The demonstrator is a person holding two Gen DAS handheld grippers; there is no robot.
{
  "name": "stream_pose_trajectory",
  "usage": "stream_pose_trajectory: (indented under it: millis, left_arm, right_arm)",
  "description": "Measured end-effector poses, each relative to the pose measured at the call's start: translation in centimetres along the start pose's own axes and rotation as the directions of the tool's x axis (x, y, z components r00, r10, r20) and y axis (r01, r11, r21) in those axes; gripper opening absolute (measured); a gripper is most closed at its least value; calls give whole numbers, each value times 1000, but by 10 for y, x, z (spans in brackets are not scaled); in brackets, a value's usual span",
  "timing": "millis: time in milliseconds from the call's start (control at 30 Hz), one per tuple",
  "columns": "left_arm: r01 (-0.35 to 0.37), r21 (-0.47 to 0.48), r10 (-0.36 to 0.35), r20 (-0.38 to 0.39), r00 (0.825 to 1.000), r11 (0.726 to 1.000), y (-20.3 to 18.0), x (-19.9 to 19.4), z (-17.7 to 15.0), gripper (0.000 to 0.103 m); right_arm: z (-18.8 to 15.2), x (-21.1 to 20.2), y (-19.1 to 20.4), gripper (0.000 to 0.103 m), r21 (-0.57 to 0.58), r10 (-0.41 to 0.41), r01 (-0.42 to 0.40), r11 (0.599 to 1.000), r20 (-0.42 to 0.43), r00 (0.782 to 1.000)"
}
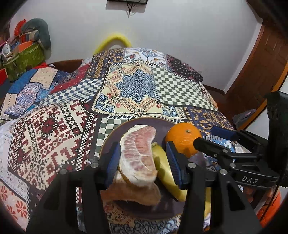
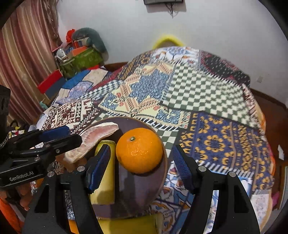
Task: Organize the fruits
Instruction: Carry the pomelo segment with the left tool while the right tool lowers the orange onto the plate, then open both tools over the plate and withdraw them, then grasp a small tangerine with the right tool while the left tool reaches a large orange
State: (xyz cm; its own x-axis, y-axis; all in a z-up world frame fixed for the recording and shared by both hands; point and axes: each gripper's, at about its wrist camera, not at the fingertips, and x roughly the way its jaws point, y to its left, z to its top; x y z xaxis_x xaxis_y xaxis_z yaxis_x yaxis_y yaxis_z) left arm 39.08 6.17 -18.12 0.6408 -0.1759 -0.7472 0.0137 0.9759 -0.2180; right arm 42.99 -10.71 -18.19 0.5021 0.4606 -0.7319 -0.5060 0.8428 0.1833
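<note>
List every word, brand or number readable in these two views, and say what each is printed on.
"DAS" – white letters on the black body of the right gripper, seen in the left wrist view.
"GenRobot.AI" – white letters on the black body of the left gripper, seen in the right wrist view.
Nothing else is readable; the dark frame on the wall is cut off at the top edge.
</note>
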Motion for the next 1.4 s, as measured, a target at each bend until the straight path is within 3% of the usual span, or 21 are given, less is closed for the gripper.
stream_pose_trajectory:
  millis: [433, 733, 967, 1400]
  left_arm:
    - [-14, 43, 11, 67, 998, 999, -21, -80, -30, 51]
    - [-15, 61, 12, 51, 999, 998, -36, -112, -65, 53]
    - [-19, 74, 18, 16, 1000, 997, -39, -118, -96, 59]
    - [-29, 89, 40, -125, 991, 996, -28, -93, -145, 59]
  right_arm:
    - [-27, -78, 27, 68, -59, -60, 68, 996, 124, 990]
    - [-67, -117, 34, 68, -44, -75, 82, 996, 148, 986]
    - [-105, -120, 41, 68, -37, -72, 76, 996, 110, 991]
    - [-158, -71, 47, 68, -6, -54, 54, 999, -45, 998]
